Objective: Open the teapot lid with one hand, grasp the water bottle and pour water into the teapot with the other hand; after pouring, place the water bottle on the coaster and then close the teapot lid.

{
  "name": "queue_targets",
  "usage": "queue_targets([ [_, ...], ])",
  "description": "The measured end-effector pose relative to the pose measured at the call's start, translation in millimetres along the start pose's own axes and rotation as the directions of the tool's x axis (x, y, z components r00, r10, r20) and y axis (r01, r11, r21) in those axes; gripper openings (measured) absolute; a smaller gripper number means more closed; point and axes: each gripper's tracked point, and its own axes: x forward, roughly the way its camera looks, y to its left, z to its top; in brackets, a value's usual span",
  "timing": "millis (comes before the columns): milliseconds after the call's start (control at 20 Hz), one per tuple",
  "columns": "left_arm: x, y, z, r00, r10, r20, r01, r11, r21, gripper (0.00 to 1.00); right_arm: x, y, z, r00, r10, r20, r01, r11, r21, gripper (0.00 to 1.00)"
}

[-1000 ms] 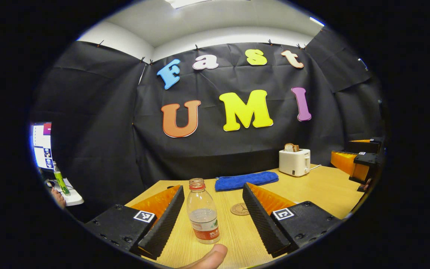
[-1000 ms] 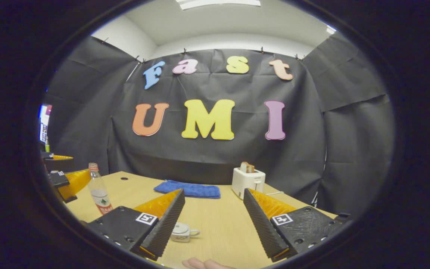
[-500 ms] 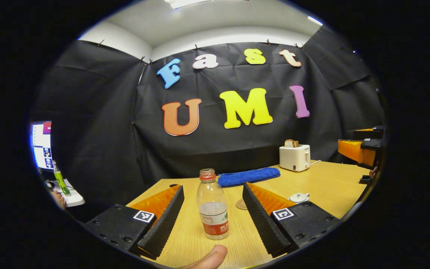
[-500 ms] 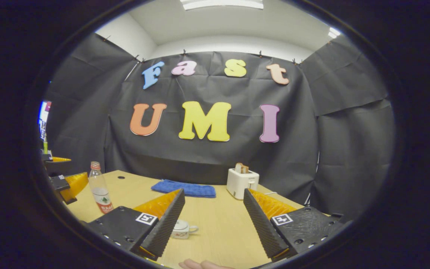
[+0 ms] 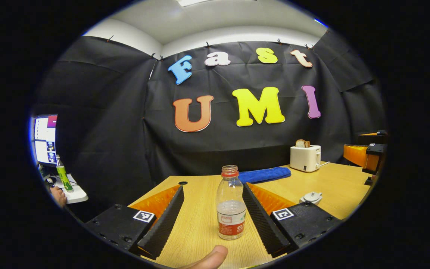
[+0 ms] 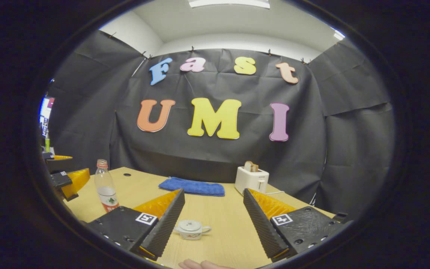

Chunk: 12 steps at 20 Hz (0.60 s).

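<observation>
Writing: the clear plastic water bottle carries a red-and-white label with print too small to read; each gripper body bears one square black-and-white marker tag.
Bottle count: one, upright on the light wooden table, red neck ring, no cap visible, roughly a third full; in the right gripper view it stands at the far left.
Teapot count: one small white ceramic teapot with its lid on, standing on the table just right of the right gripper's left finger, apart from it; in the left gripper view it shows at the right behind a finger.
Other things: one white toaster holding a slice of bread, one folded blue towel, one green bottle on a side desk beside one lit monitor.
Left gripper: jaws spread wide, the bottle between the fingers and close to the right-hand one; contact there cannot be told, and the other finger is well clear.
Right gripper: released, fingers wide apart with bare table between them, touching nothing; it appears at the right edge of the left gripper view.
Thumb: a person's thumb tip pokes in at the bottom of the left gripper view.
Change from half a second ago: the bottle has shifted rightward between the left gripper's fingers and now hides the coaster; the teapot sits farther out from behind the right gripper's finger.
</observation>
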Motion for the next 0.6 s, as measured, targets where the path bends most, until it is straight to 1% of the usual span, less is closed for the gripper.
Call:
queue_targets([
  [100,3,-6,-14,0.999,-0.018,-0.050,0.018,1.000,-0.016,0.99,6,-3,-8,1.000,-0.011,-0.009,0.011,1.000,0.015,0.95],
  [250,6,-9,-15,0.998,-0.032,-0.059,0.032,0.999,-0.009,0.99,19,-9,-22,0.999,-0.023,-0.023,0.023,0.999,0.033,0.95],
  [350,8,-11,-15,0.998,-0.041,-0.057,0.041,0.999,0.000,0.99,31,0,-38,0.999,0.010,-0.054,-0.007,0.999,0.053,0.95],
  [450,7,-8,-15,0.998,-0.031,-0.055,0.030,1.000,-0.009,0.99,46,6,-59,0.996,0.023,-0.091,-0.017,0.998,0.064,0.96],
  [500,6,-7,-16,0.998,-0.028,-0.052,0.027,0.999,-0.018,0.99,54,9,-69,0.994,0.025,-0.107,-0.019,0.998,0.062,0.95],
  [550,4,-6,-18,0.999,-0.025,-0.048,0.023,0.999,-0.027,0.99,61,13,-79,0.993,0.030,-0.117,-0.024,0.998,0.055,0.97],
  [600,2,-5,-20,0.999,-0.020,-0.047,0.018,0.999,-0.033,0.99,68,17,-86,0.992,0.032,-0.121,-0.027,0.999,0.040,0.95],
])
